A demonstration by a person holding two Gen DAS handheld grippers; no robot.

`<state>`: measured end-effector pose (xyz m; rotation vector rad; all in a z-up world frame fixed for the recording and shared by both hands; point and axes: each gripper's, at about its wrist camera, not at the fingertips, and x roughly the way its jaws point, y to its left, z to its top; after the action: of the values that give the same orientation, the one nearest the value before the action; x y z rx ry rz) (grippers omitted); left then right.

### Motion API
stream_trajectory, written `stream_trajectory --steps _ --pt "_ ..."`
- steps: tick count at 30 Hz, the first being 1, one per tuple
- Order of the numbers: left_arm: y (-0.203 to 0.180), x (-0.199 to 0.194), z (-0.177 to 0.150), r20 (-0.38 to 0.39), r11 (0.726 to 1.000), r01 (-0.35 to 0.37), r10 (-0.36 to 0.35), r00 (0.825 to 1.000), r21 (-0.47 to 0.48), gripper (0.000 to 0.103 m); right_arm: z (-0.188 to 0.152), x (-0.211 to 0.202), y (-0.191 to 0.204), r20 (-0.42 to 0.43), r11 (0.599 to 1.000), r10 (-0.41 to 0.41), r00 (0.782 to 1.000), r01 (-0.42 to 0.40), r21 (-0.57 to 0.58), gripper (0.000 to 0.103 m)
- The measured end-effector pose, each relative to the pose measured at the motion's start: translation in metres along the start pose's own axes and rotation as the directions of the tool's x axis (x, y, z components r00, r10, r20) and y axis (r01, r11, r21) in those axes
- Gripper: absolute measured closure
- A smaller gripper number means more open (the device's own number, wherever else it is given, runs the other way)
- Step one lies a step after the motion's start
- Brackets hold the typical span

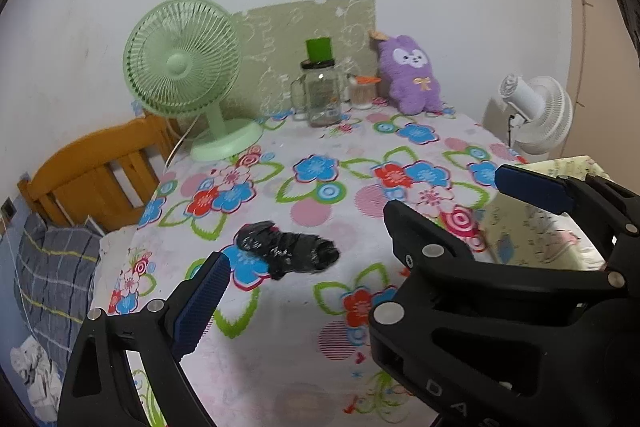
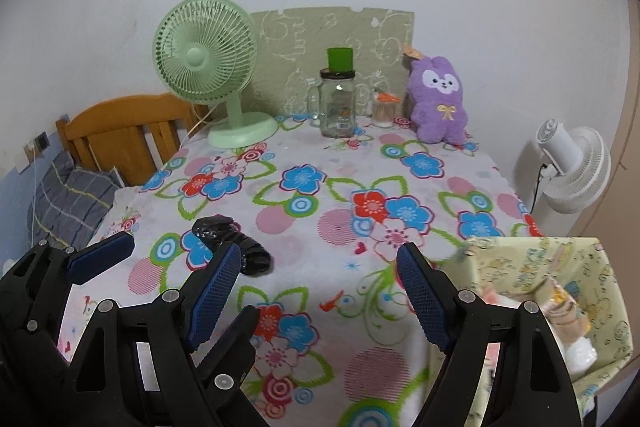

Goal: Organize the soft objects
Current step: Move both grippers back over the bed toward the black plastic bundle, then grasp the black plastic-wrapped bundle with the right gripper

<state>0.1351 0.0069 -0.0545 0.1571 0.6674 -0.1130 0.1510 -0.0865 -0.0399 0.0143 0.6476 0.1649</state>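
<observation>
I hold both left tongs [image 1: 306,285] and right tongs [image 2: 318,301] spread and empty above the floral-clothed counter [image 2: 340,187], lining up the crumpled black sock [image 1: 286,251] for the pale-green fabric bin [image 2: 560,267] beside it.

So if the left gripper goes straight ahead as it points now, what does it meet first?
Probably the black sock on the tablecloth: it lies just ahead, between the open jaws of the left gripper. Depth is unclear, so it might pass above.

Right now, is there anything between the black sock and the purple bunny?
No objects: only bare flowered tablecloth runs from the black sock to the purple bunny. The right wrist view shows it.
</observation>
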Motion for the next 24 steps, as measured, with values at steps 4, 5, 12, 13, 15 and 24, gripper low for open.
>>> stream_trajectory --steps 4,5,12,13,15,24 --pt "0.014 0.012 -0.001 -0.024 1.000 -0.003 0.003 1.000 -0.022 0.007 0.002 0.015 0.012 -0.005 1.000 0.006 1.000 -0.006 -0.025 0.020" --pt "0.018 0.016 -0.002 -0.033 1.000 -0.005 0.004 0.999 -0.030 0.007 0.003 0.019 0.015 -0.007 1.000 0.008 1.000 -0.008 -0.029 0.020" --pt "0.039 0.042 -0.005 -0.087 0.998 -0.012 0.006 0.996 -0.060 0.007 0.006 0.052 0.036 -0.041 0.998 0.017 0.999 -0.020 -0.062 0.020" --pt "0.041 0.048 -0.006 -0.101 0.998 -0.010 0.004 0.995 -0.064 0.007 0.006 0.057 0.038 -0.046 0.998 0.010 0.999 -0.013 -0.066 0.020" --pt "0.046 0.055 -0.008 -0.120 0.998 -0.004 -0.004 0.993 -0.070 0.007 0.006 0.069 0.042 -0.070 0.997 0.012 0.997 -0.017 -0.075 0.020" --pt "0.062 0.089 -0.018 -0.211 0.994 0.009 -0.033 0.977 -0.111 0.007 0.001 0.113 0.054 -0.162 0.993 0.058 0.985 -0.075 -0.095 0.020"
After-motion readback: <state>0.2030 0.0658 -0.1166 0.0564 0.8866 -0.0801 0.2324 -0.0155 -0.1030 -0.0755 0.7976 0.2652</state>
